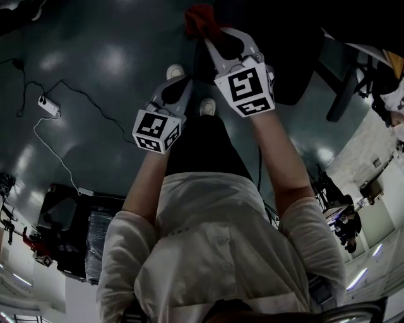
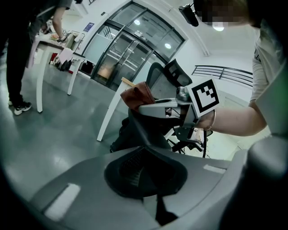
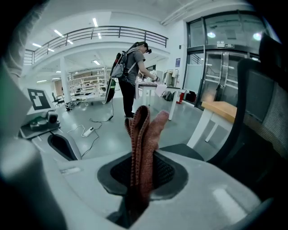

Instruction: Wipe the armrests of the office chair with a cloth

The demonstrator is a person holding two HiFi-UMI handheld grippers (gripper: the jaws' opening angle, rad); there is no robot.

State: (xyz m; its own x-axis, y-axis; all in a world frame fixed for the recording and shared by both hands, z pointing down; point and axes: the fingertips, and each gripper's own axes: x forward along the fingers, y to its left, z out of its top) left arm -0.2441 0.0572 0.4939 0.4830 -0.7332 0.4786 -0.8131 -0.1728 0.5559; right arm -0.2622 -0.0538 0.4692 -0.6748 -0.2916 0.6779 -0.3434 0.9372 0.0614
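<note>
Glossy grey floor (image 2: pixel 58 134), white table (image 2: pixel 39 81) — glass doors (image 2: pixel 121 56), railed balcony (image 3: pixel 90 33)

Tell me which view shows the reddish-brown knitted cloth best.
The right gripper view: the reddish-brown knitted cloth stands centre frame, clamped in the right gripper, weave visible. The head view shows only a red tuft of it past that gripper; the left gripper view shows a small side-on bunch.

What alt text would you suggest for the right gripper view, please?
The right tool has its jaws shut on a folded red cloth that stands up between them. Behind are a dark chair at right, a table with white legs, and a person standing farther back in a bright hall.
</note>
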